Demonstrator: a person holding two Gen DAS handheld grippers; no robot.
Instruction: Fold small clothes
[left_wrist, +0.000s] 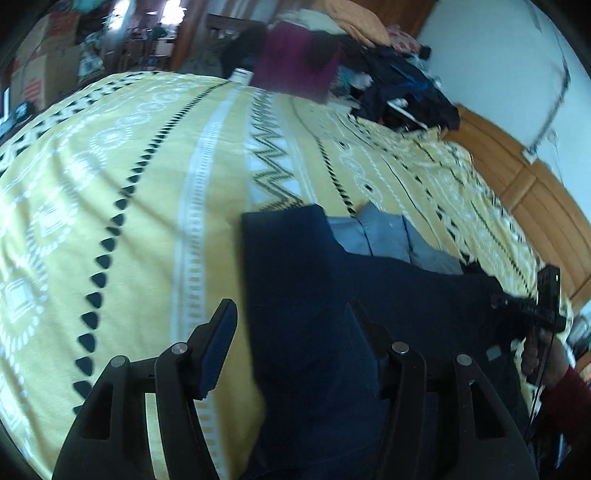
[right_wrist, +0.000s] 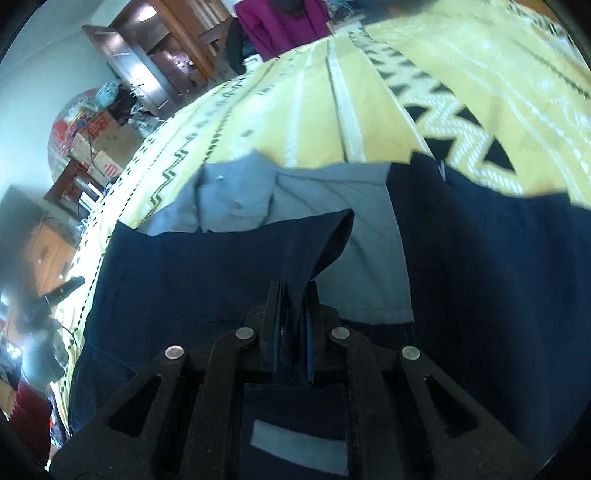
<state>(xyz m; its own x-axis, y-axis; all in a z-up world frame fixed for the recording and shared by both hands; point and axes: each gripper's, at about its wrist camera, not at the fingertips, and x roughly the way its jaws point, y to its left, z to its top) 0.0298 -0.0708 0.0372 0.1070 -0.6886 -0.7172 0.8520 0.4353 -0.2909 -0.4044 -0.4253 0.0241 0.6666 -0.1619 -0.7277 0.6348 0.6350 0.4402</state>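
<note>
In the left wrist view I read my left gripper (left_wrist: 291, 332) with its fingers (left_wrist: 221, 343) spread wide; the navy garment (left_wrist: 314, 295) lies between them, and I cannot tell whether either pad touches the cloth. The garment occupies the lower centre and lower right of that frame, spread on the bed (left_wrist: 110, 184), which is covered by a yellow sheet with white bands and black zigzag and triangle rows. A grey piece of clothing (left_wrist: 388, 232) shows past the navy edge, right of centre, partly covered by the navy cloth. At the right edge of the same frame, the right gripper (left_wrist: 543, 299) appears as a dark device held by a hand (left_wrist: 543, 362) with a dark red sleeve (left_wrist: 569, 398). In the right wrist view, the right gripper (right_wrist: 293, 317) has its fingers nearly together, pinching a raised fold of the navy garment (right_wrist: 184, 266) at lower centre; the fold stands up in a peak above the fingertips. The grey piece (right_wrist: 332, 192) lies across the middle of that frame, beyond the pinched fold. A pile of dark clothes (left_wrist: 399, 88) sits at the upper right of the left view, and cardboard boxes (left_wrist: 44, 66) stand at its upper left.
</note>
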